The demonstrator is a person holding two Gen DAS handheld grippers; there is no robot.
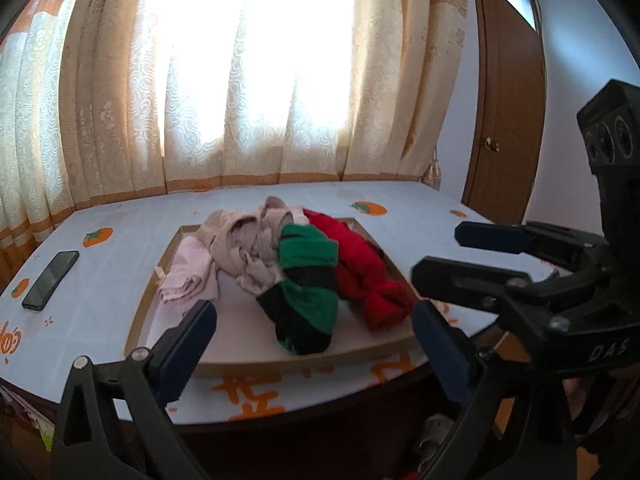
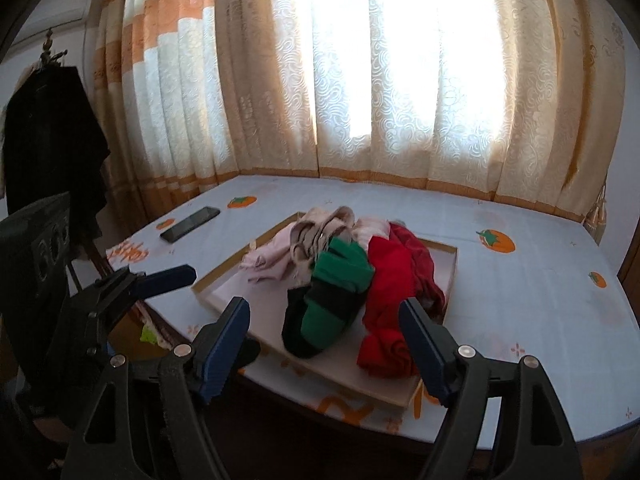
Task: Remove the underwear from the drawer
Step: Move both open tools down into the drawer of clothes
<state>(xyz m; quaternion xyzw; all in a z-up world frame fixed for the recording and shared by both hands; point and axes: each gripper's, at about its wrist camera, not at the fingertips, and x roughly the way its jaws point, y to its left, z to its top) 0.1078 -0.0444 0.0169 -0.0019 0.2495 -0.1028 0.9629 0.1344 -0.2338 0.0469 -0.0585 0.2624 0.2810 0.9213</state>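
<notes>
Red, green-and-black, beige and pale pink pieces of underwear lie in a heap inside the shallow drawer [image 1: 142,312], a flat tray with a wooden rim that sits on the counter [image 1: 420,208] covered with a light blue cloth printed with orange fruits. The red piece [image 1: 360,272] is at the right side of the drawer, the green and black piece [image 1: 308,284] is touching it in the middle, the beige piece [image 1: 240,240] lies behind that, and the pink piece [image 1: 188,276] is at the left side of the drawer. As far as the pictures show, all these clothes are in the drawer, except that the front end of the red piece hangs over the near rim, so I judge that the task is at its start or between two picks, and everything seen here is left to take out. The left gripper [image 1: 316,320] hangs in front of the near rim of the drawer, tilted down toward the heap, with its fingers spread wide and nothing between them. The right gripper [image 2: 324,320] is beside it, to the right of the drawer's near corner, also tilted down, its fingers open and holding nothing. A dark phone [image 1: 50,280] lies on the counter well to the left of the drawer
</notes>
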